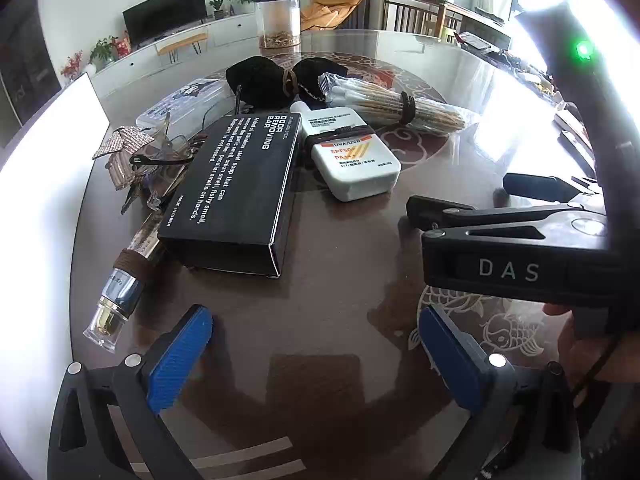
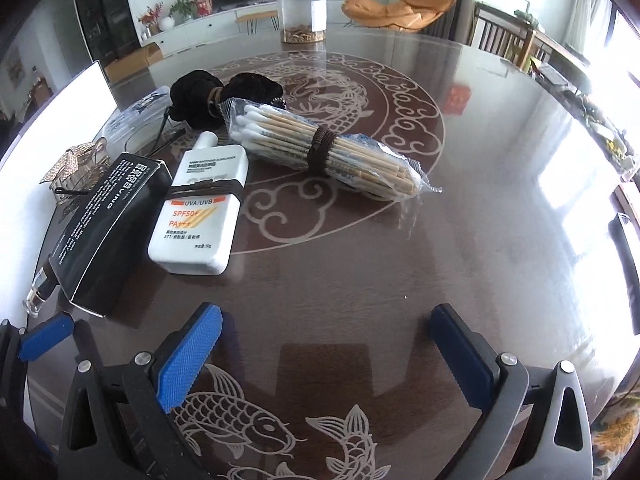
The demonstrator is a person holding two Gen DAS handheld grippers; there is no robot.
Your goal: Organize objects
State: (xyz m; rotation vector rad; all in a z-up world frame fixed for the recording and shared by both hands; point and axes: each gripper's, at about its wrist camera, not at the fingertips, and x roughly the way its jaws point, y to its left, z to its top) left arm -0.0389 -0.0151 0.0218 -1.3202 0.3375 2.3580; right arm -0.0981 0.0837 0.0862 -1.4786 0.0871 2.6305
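A black box (image 1: 236, 192) marked "odor removing bar" lies left of centre; it also shows in the right wrist view (image 2: 108, 224). A white sunscreen bottle (image 1: 348, 152) with a hair tie round it lies beside the box (image 2: 200, 208). A bag of cotton swabs (image 1: 400, 110) bound with a brown tie lies behind (image 2: 320, 152). A black scrunchie (image 1: 272, 82) sits further back (image 2: 208, 98). A perfume bottle (image 1: 120, 284) and clear hair clips (image 1: 148, 156) lie left of the box. My left gripper (image 1: 316, 344) is open and empty over the table. My right gripper (image 2: 326, 340) is open and empty.
The round glass-topped table (image 2: 480, 240) has dragon and fish patterns. A clear jar (image 2: 302, 10) stands at its far edge. A white board (image 1: 52, 148) stands at the left. The right gripper's body (image 1: 520, 256) reaches in from the right of the left wrist view.
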